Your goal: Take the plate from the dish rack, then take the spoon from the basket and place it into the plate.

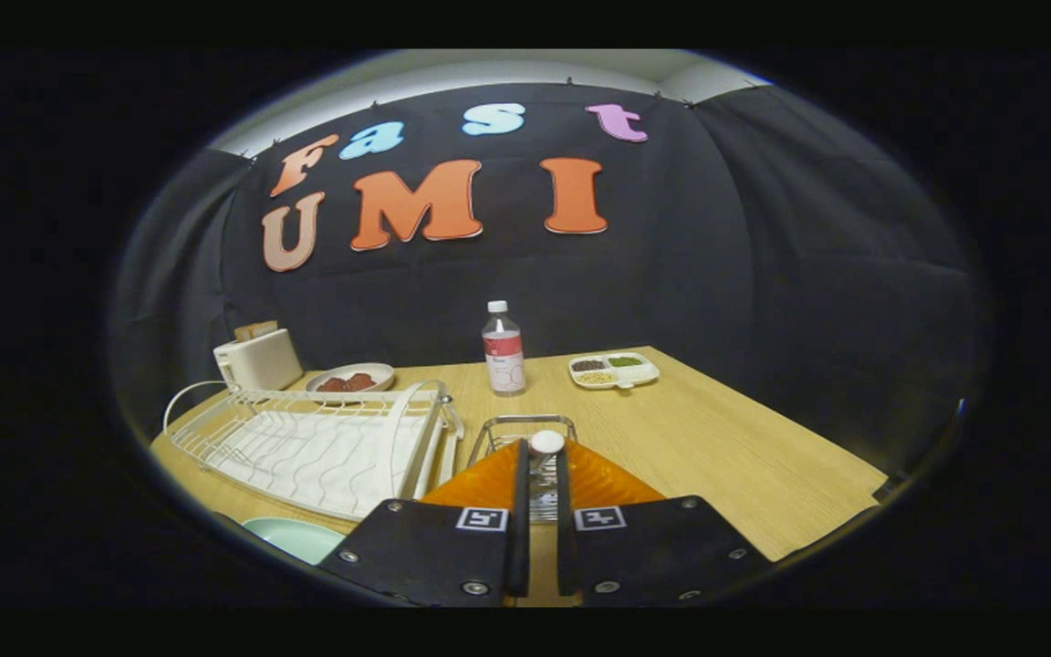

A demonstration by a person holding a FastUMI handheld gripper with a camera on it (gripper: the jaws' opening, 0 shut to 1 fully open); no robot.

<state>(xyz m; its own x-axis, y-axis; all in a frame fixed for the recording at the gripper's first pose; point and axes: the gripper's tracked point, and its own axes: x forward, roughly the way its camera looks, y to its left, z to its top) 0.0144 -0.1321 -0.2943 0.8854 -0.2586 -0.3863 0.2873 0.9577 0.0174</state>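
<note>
Tool (539, 474) pinches the spoon (546, 443) over the wire basket (525, 424). Plate (293, 537) lies at the counter's (717, 438) near edge, beside the dish rack (316, 443).

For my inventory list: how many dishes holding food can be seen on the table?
2. A round plate with brownish food sits behind the dish rack, beside the toaster. A divided tray sits right of the bottle. The rack could hide others.
</note>
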